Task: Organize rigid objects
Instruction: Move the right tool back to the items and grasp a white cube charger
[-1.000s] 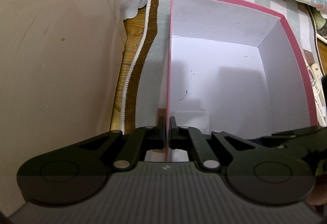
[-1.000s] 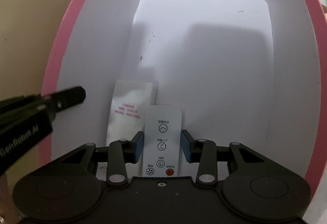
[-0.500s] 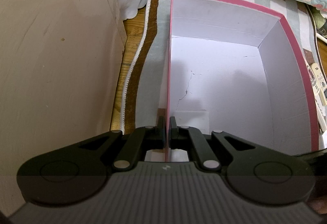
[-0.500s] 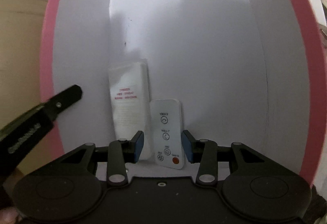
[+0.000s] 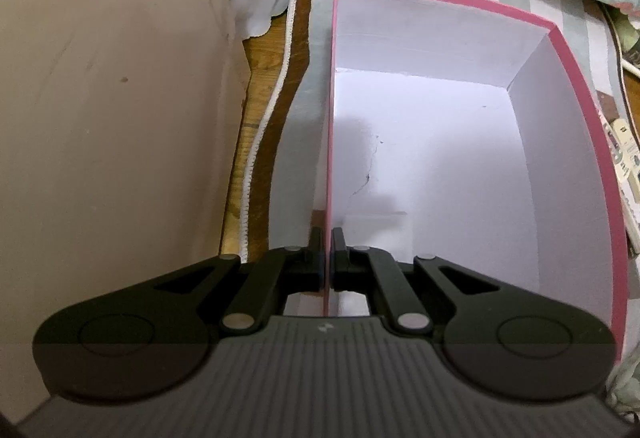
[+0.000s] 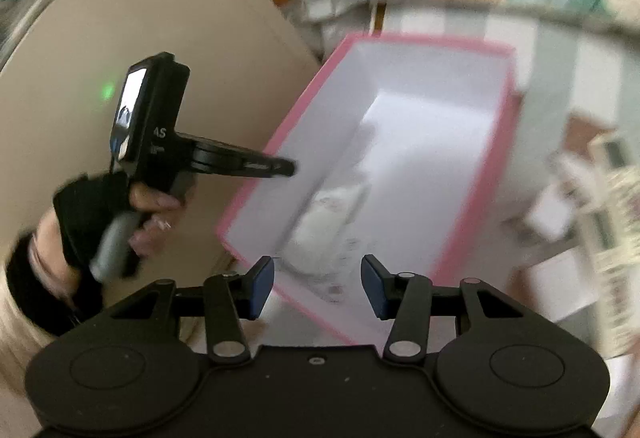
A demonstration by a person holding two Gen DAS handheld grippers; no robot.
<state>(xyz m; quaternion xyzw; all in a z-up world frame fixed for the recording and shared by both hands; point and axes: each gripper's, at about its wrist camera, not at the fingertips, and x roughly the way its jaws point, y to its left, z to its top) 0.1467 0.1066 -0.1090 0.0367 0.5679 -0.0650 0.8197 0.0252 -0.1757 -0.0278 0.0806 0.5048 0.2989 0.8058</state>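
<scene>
1. From the left wrist we look steeply down, close over the pink box's (image 5: 580, 98) side wall
2. From the right wrist we look from higher, farther back; both views share that box (image 6: 400, 142)

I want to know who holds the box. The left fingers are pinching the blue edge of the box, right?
Not quite: the box's edge is pink, not blue. The left wrist view shows the left gripper with its fingers shut on that pink wall.
</scene>
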